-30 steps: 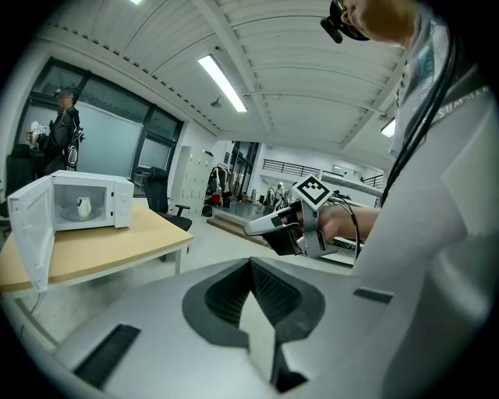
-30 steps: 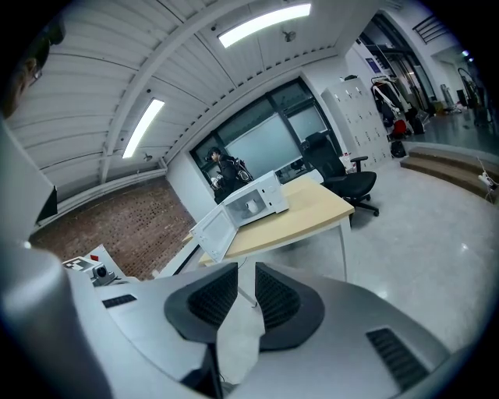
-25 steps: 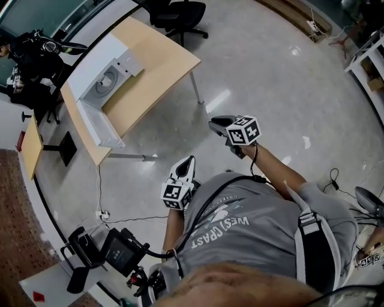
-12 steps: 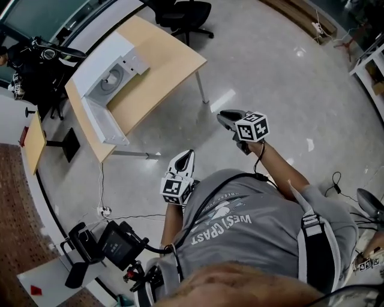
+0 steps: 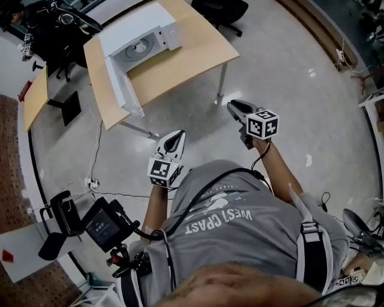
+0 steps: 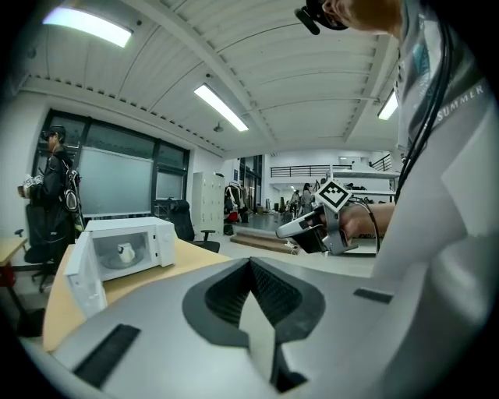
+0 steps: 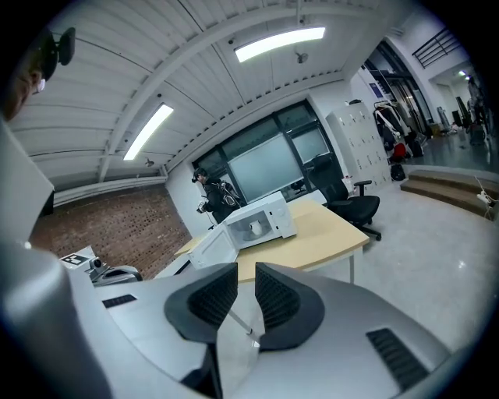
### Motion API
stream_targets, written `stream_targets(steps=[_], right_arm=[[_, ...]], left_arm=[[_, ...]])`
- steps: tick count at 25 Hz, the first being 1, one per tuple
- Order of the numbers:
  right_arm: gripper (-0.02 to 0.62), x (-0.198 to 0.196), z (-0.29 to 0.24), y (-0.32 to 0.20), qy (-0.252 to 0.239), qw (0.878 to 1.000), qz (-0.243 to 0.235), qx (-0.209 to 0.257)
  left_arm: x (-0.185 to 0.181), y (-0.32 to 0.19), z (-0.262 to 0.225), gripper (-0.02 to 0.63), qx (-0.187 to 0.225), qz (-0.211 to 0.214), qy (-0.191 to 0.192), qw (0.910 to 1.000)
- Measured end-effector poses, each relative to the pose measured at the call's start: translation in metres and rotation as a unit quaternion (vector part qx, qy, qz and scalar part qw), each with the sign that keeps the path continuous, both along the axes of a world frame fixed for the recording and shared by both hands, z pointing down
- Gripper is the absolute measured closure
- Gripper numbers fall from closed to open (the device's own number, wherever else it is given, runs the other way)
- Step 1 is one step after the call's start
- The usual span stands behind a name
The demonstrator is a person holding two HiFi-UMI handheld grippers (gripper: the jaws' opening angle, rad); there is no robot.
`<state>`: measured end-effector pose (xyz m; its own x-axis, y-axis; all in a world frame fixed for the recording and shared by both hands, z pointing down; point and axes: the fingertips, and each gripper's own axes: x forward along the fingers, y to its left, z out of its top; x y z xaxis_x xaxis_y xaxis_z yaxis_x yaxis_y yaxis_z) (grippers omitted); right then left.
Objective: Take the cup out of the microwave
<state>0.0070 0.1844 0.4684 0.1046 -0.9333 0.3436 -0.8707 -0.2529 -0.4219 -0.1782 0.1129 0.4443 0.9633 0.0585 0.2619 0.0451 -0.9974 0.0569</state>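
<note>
A white microwave (image 5: pixel 139 31) stands on a wooden table (image 5: pixel 186 54) at the top of the head view, its door (image 5: pixel 123 87) swung wide open. In the gripper views a small white cup (image 6: pixel 125 252) (image 7: pixel 253 227) sits on the turntable inside. Both grippers are held in the air in front of the person, well short of the table. My left gripper (image 5: pixel 177 135) (image 6: pixel 249 265) has its pads touching, with nothing between them. My right gripper (image 5: pixel 231 106) (image 7: pixel 246 269) shows a narrow gap between its pads and holds nothing.
A black office chair (image 5: pixel 225 9) stands behind the table. A person in dark clothes (image 5: pixel 45 24) stands at the back left. A camera rig (image 5: pixel 99 225) and floor cables (image 5: pixel 96 180) lie at lower left, near a smaller wooden table (image 5: pixel 36 96).
The table and microwave have shifted toward the top middle of the head view and look nearer. Both grippers stay raised in front of the person, empty as before.
</note>
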Motion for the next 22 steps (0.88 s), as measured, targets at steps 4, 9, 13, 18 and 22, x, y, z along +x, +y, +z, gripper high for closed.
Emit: stream_targets(steps=[4, 9, 13, 18, 22], right_arm=[[0.52, -0.033, -0.016, -0.039, 0.017, 1.0, -0.011, 0.011], [0.52, -0.074, -0.03, -0.07, 0.036, 0.999, -0.026, 0.018], [0.52, -0.091, -0.036, -0.091, 0.049, 0.998, -0.043, 0.01], [0.519, -0.09, -0.054, -0.127, 0.07, 0.995, -0.073, 0.0], [0.518, -0.056, -0.056, -0.163, 0.063, 0.992, -0.108, -0.005]], left_arm=[[-0.041, -0.047, -0.009, 0.563, 0.006, -0.024, 0.013, 0.9996], [-0.09, -0.088, -0.017, 0.563, 0.032, -0.045, 0.021, 0.9983], [-0.117, -0.112, -0.026, 0.563, 0.023, -0.068, 0.047, 0.9963], [-0.129, -0.133, -0.037, 0.563, 0.008, -0.106, 0.057, 0.9927], [-0.101, -0.144, -0.037, 0.563, 0.01, -0.128, 0.039, 0.9909]])
